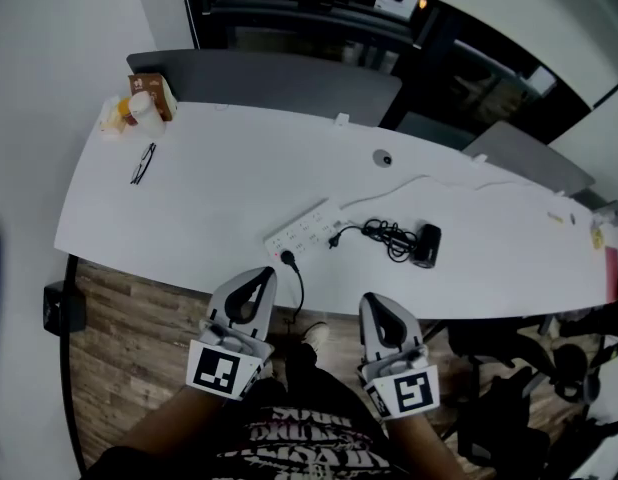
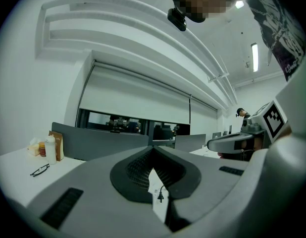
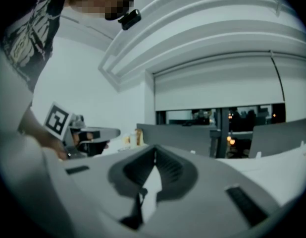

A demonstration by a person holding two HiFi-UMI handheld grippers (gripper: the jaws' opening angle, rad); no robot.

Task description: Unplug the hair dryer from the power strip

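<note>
**Both claws closed at the near edge, dryer lying right of the strip**

A long white table (image 1: 189,208) crosses the head view from left to right above a wood-plank floor (image 1: 119,338). A grey partition (image 1: 279,80) stands along its far side, with dark glazing behind it. In the left gripper view a white blind (image 2: 138,100) hangs above that glazing. Dark office chairs (image 1: 509,358) crowd the lower right.

At the table's upper left a white bottle (image 1: 144,108) stands against a brown box (image 1: 161,93), with black glasses (image 1: 142,163) lying nearer. A round grommet (image 1: 384,157) sits right of centre, and a white cable (image 1: 429,178) runs off to the right.

The white power strip (image 1: 307,228) lies slantwise at centre, close to the near edge. A black plug (image 1: 287,258) sits at its lower-left end. Its lead (image 1: 300,293) drops over the table edge, between the two grippers.

The hair dryer (image 1: 427,245), black and compact, lies right of the strip and apart from it. Its long axis runs roughly up and down the frame. Which end is the nozzle cannot be told. Its cord (image 1: 389,236) is bunched in loops to its left and ends in a dryer plug (image 1: 335,236) at the strip's right-hand side. Whether that plug is seated cannot be told.

The left gripper (image 1: 261,276) and right gripper (image 1: 377,300) hang at bottom centre by the near edge, pointing toward the strip. Each has its tips pressed together with nothing pinched.
</note>
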